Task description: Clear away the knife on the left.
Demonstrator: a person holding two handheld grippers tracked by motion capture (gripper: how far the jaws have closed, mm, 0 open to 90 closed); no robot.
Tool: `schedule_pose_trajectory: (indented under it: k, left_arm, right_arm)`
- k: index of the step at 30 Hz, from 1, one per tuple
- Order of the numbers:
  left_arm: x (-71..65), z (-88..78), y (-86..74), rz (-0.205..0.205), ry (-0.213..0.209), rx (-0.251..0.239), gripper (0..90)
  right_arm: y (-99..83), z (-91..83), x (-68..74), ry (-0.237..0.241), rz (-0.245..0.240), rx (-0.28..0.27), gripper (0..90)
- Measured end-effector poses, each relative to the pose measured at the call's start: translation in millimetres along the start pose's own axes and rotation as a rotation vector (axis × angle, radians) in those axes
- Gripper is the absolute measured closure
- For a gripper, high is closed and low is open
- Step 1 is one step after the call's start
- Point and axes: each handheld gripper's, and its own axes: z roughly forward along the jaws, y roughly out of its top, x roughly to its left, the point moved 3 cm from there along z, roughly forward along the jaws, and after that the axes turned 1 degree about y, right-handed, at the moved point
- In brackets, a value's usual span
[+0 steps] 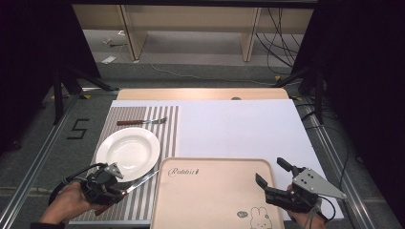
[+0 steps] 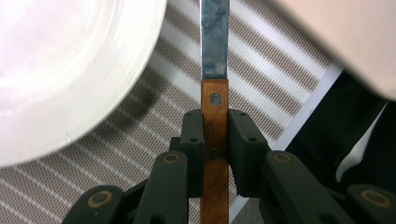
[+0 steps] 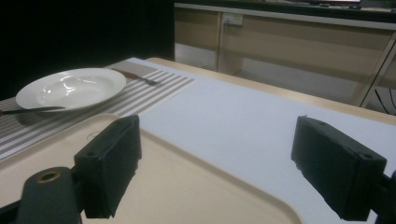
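A person's left hand (image 1: 67, 202), low at the table's near left corner, angles the left gripper (image 1: 119, 190) toward the tray (image 1: 191, 200), its jaws clamped on the wooden handle of a table knife (image 2: 215, 116). The blade reaches over the striped placemat (image 1: 162, 129), between the white plate (image 1: 128, 150) and the tray. The right gripper (image 1: 271, 172) hovers level over the tray's right edge, jaws spread wide and holding nothing. A fork (image 1: 141, 122) lies beyond the plate.

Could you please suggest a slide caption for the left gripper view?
Left tongs shut on a knife by its wooden handle, blade over the striped placemat beside the white plate.
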Motion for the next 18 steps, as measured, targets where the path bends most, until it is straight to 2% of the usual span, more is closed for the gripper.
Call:
schedule_pose_trajectory:
  k: [3, 10, 12, 18]
  left_arm:
    - [-2.6, -1.4, 6.4, -0.024, 0.027, -0.018, 77.1]
    - [-14.5, -2.3, 20.7, -0.048, 0.021, -0.091, 77.0]
    - [-18.6, -2.6, 24.7, -0.029, 0.02, -0.098, 77.0]
    - [-31.9, 1.2, 36.4, -0.014, -0.014, -0.129, 77.0]
  right_arm:
    - [0.1, -0.3, -0.1, -0.001, -0.002, -0.002, 17.0]
    - [0.1, -0.2, -0.1, -0.002, -0.002, -0.002, 17.0]
    - [0.1, -0.2, -0.1, -0.002, -0.002, -0.002, 17.0]
    - [-0.5, 0.5, 0.2, 0.0, -0.001, 0.002, 17.1]
